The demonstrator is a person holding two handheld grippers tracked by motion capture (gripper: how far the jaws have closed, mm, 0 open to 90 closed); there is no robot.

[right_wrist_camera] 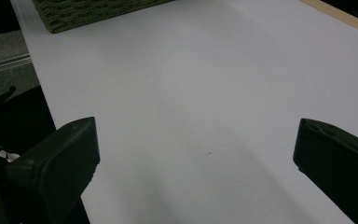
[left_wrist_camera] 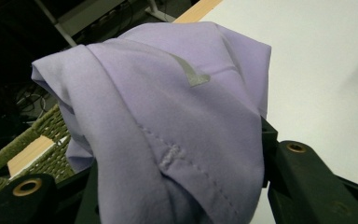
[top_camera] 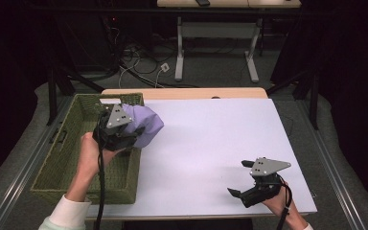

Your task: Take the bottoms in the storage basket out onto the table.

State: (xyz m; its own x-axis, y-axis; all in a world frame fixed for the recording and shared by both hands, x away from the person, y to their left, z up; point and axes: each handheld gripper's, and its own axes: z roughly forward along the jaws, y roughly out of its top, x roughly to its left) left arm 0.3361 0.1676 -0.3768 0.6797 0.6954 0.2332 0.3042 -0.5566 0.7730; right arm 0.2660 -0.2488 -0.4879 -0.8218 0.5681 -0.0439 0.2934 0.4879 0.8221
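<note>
My left gripper (top_camera: 116, 135) clamped the lilac garment (top_camera: 143, 125) at the green wicker basket's (top_camera: 67, 163) right rim. It needed lifting clear before release. My right gripper (top_camera: 247, 181) sat open, empty.

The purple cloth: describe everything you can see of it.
The purple cloth is a pale lilac garment of smooth, thin fabric, bunched and folded over itself. The left gripper view shows stitched seams and a small grey mark near the top. The left gripper is shut on it and holds it up, with cloth draped between the two black jaws. In the high view it sits over the right rim of the green woven basket, at the edge of the white table.
</note>
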